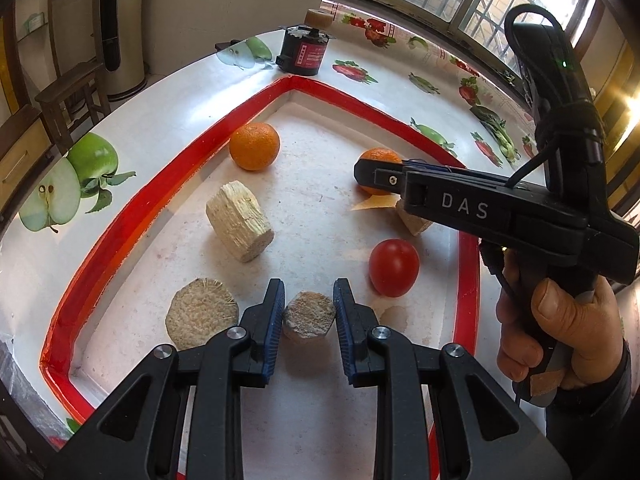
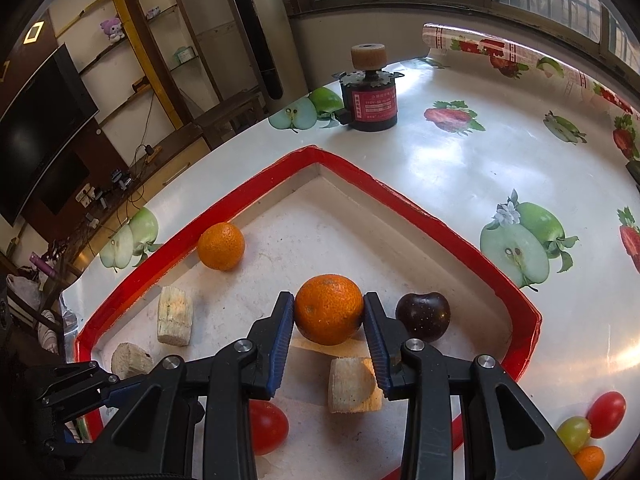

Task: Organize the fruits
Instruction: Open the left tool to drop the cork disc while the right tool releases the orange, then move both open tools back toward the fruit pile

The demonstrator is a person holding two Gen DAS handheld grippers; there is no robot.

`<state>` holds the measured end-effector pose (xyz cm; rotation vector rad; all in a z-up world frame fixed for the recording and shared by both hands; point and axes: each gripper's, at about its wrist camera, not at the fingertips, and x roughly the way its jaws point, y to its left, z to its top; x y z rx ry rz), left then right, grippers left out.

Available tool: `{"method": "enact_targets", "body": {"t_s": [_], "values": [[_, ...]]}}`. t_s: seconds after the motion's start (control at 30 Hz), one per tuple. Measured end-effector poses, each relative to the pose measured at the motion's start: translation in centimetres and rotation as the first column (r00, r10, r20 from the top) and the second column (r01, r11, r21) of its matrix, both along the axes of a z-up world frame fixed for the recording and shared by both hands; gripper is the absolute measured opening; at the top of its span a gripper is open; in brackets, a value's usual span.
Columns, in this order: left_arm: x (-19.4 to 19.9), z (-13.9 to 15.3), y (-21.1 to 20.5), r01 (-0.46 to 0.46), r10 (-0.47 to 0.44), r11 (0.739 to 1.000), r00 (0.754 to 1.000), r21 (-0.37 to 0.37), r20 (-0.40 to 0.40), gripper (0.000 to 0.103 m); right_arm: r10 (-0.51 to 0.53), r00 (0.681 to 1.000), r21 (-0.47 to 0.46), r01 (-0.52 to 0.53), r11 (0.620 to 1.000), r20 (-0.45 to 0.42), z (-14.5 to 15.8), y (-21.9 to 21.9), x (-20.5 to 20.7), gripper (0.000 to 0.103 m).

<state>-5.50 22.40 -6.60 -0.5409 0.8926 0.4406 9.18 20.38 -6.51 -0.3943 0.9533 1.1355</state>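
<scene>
A red-rimmed tray (image 1: 132,216) (image 2: 448,216) holds fruit and pale sugarcane chunks. My left gripper (image 1: 309,312) is shut on a small cut chunk (image 1: 309,318) at the tray's near side. My right gripper (image 2: 329,314) is shut on an orange (image 2: 329,308); it shows from the side in the left wrist view (image 1: 362,172), with the orange (image 1: 380,158) behind it. A second orange (image 1: 254,146) (image 2: 221,246) lies near the far rim. A red tomato (image 1: 394,267) (image 2: 267,426) and a dark plum (image 2: 423,316) also lie in the tray.
More sugarcane chunks (image 1: 240,220) (image 1: 200,312) (image 2: 174,321) (image 2: 352,386) lie in the tray. A black motor with a red label (image 1: 304,54) (image 2: 369,106) stands beyond it. A tomato (image 2: 606,414), a green grape (image 2: 574,434) and an orange fruit (image 2: 588,460) sit on the fruit-print tablecloth (image 2: 440,160).
</scene>
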Motion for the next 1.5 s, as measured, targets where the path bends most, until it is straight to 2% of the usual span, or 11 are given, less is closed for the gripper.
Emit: {"method": "enact_targets", "body": {"t_s": [0.2, 0.3, 0.37, 0.43, 0.53, 0.63, 1.03, 1.5], "values": [[0.1, 0.1, 0.3, -0.032, 0.032, 0.999, 0.999, 0.004, -0.029, 0.023, 0.002, 1.000, -0.003, -0.002, 1.000, -0.004, 0.1, -0.2, -0.2, 0.038], [-0.1, 0.5, 0.1, -0.036, 0.036, 0.999, 0.999, 0.008, -0.025, 0.038, 0.003, 1.000, 0.001, -0.002, 1.000, -0.003, 0.4, -0.6, -0.3, 0.040], [-0.4, 1.0, -0.1, -0.043, 0.043, 0.999, 0.999, 0.027, -0.015, 0.055, 0.001, 1.000, 0.013, -0.001, 1.000, -0.002, 0.9, -1.1, -0.4, 0.051], [-0.6, 1.6, -0.4, -0.051, 0.052, 0.997, 0.999, 0.054, -0.009, 0.060, 0.000, 1.000, 0.029, 0.000, 1.000, 0.004, 1.5, -1.6, -0.7, 0.057], [-0.9, 2.2, -0.6, -0.051, 0.051, 0.997, 0.999, 0.057, 0.000, 0.060, 0.001, 1.000, 0.043, -0.001, 0.999, 0.011, 2.4, -2.5, -1.1, 0.059], [-1.2, 2.6, -0.9, -0.051, 0.051, 0.997, 0.999, 0.063, 0.006, 0.060, -0.005, 1.000, 0.059, 0.004, 0.998, 0.014, 3.2, -3.7, -1.4, 0.066], [-1.8, 4.1, -2.6, -0.032, 0.029, 0.996, 0.999, 0.079, 0.034, 0.060, -0.052, 0.998, 0.112, 0.050, 0.993, 0.018, 5.2, -9.5, -2.2, 0.066], [-1.3, 5.6, -5.0, 0.004, -0.010, 0.995, 0.998, 0.098, 0.055, 0.060, -0.122, 0.993, 0.136, 0.119, 0.984, 0.010, 5.6, -14.9, -2.0, 0.066]]}}
